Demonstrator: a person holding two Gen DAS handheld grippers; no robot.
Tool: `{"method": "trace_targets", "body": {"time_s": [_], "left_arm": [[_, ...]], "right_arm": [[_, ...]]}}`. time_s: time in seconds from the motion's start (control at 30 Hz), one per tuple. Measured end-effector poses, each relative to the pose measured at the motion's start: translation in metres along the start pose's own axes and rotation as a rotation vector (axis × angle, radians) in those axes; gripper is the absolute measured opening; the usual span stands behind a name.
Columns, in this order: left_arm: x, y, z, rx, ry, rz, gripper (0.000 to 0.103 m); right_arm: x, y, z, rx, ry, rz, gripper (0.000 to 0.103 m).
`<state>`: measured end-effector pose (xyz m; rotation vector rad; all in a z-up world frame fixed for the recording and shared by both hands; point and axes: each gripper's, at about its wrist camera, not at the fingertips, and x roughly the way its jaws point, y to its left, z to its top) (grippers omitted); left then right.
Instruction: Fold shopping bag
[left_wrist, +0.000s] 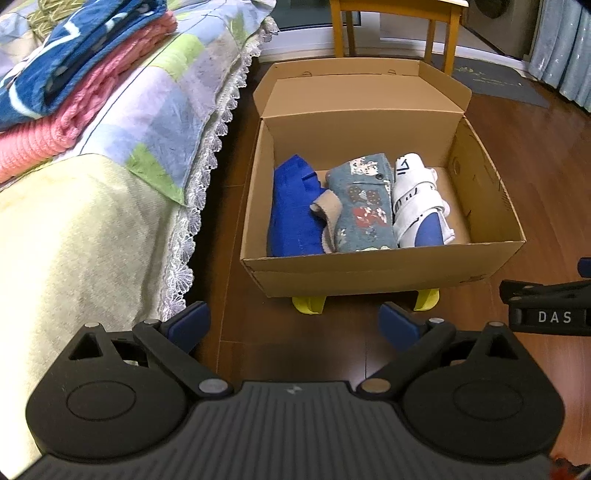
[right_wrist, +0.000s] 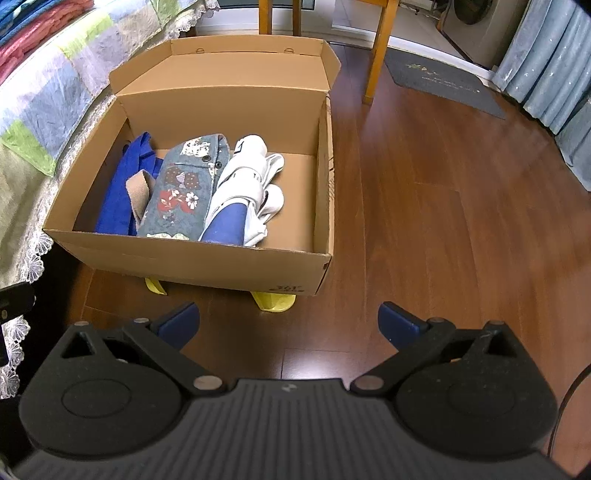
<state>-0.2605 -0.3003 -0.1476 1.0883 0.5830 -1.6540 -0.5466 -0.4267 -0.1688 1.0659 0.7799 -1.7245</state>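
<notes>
An open cardboard box (left_wrist: 369, 271) (right_wrist: 207, 262) stands on the wooden floor with three folded bags side by side in it. A plain blue bag (left_wrist: 291, 210) (right_wrist: 118, 195) lies at the left, a grey floral bag (left_wrist: 364, 206) (right_wrist: 181, 192) with a tan strap in the middle, a white and blue bag (left_wrist: 417, 206) (right_wrist: 243, 192) at the right. My left gripper (left_wrist: 293, 321) hovers open over the floor in front of the box, holding nothing. My right gripper (right_wrist: 288, 321) is open too, just short of the box's front right corner.
A bed with a patchwork cover (left_wrist: 122, 122) (right_wrist: 40, 96) and lace trim borders the box on the left; folded blankets (left_wrist: 74, 74) lie on it. Yellow feet (left_wrist: 308, 304) (right_wrist: 273, 301) stick out under the box. Wooden table legs (right_wrist: 380, 51) and a grey mat (right_wrist: 443, 85) lie beyond.
</notes>
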Motion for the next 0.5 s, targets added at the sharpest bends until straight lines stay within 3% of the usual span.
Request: {"method": "trace_targets", "body": {"time_s": [0.5], "left_arm": [[0.001,-0.014,0.006,0.06,-0.013,-0.028,0.098]], "right_arm": [[0.006,-0.008,0.0,0.02,0.015,-0.013,0.102]]}}
